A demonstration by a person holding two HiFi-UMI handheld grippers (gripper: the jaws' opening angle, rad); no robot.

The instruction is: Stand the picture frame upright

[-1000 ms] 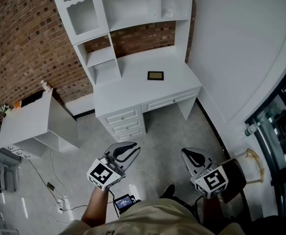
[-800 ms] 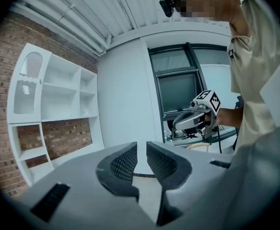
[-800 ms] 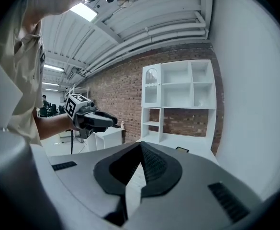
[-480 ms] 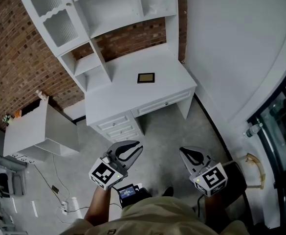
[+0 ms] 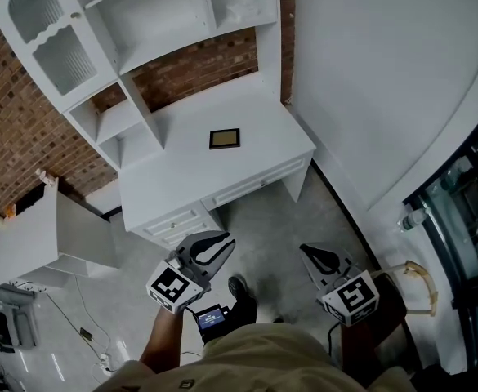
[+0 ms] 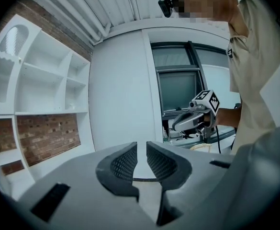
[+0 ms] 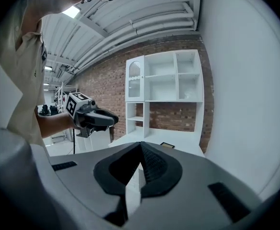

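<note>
The picture frame, small and dark-rimmed, lies flat on the white desk; it also shows far off in the right gripper view. Both grippers hang over the floor well short of the desk, each holding nothing. In the head view my left gripper is at lower left and my right gripper at lower right. In the left gripper view, the left gripper has its pads a narrow gap apart. In the right gripper view, the right gripper is shut, tips touching.
A white hutch with open shelves stands on the desk against a brick wall. Drawers sit under the desk's left part. A white cabinet stands at left, a white wall at right, a chair beside my right gripper.
The desk and frame have slid left and lower in the head view as the person stepped closer. Both grippers keep their places and jaw positions.
</note>
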